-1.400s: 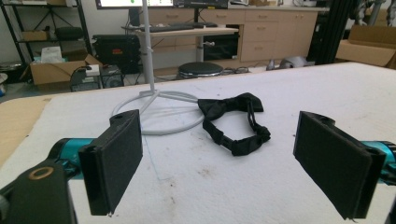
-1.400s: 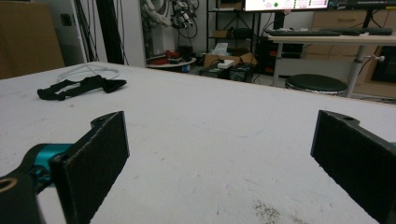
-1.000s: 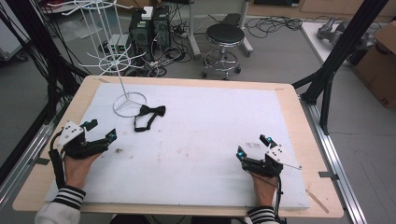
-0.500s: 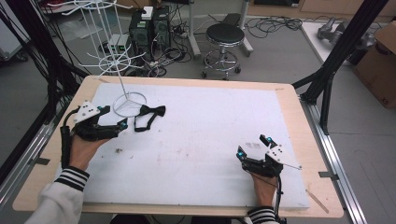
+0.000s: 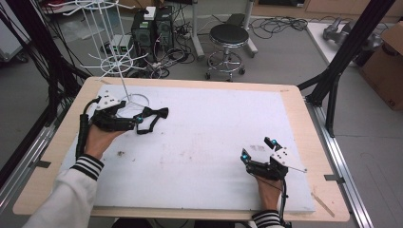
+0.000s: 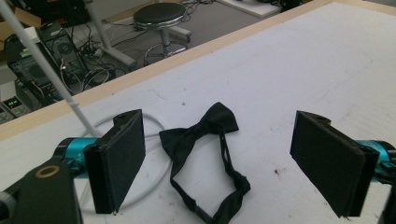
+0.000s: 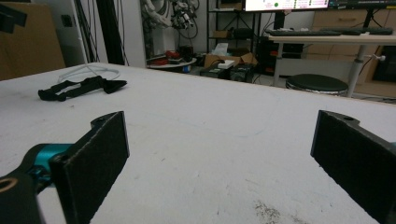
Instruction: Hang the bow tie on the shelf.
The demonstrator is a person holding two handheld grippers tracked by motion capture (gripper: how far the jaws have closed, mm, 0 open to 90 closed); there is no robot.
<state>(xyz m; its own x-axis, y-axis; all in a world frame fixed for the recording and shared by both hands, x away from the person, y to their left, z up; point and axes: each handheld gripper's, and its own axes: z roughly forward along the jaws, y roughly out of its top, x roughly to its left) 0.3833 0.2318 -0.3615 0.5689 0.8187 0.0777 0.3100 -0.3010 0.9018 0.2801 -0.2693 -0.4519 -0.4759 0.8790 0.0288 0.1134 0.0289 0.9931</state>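
Black bow tie (image 6: 205,144) with looped strap lying flat on white table cover (image 6: 303,60), between wide-apart jaws of left gripper (image 6: 231,165), white wire stand ring (image 6: 149,154) just beside it, round stool (image 6: 161,16) beyond table edge

Even, bright overhead light falls on the white worktop (image 5: 214,137), with no glare and only faint, soft shadows under the hands. The high view is slightly soft and grainy. In both gripper views the near black pads (image 6: 116,158) blur a little, and straight lines bow toward the 3 and 9 o'clock edges.
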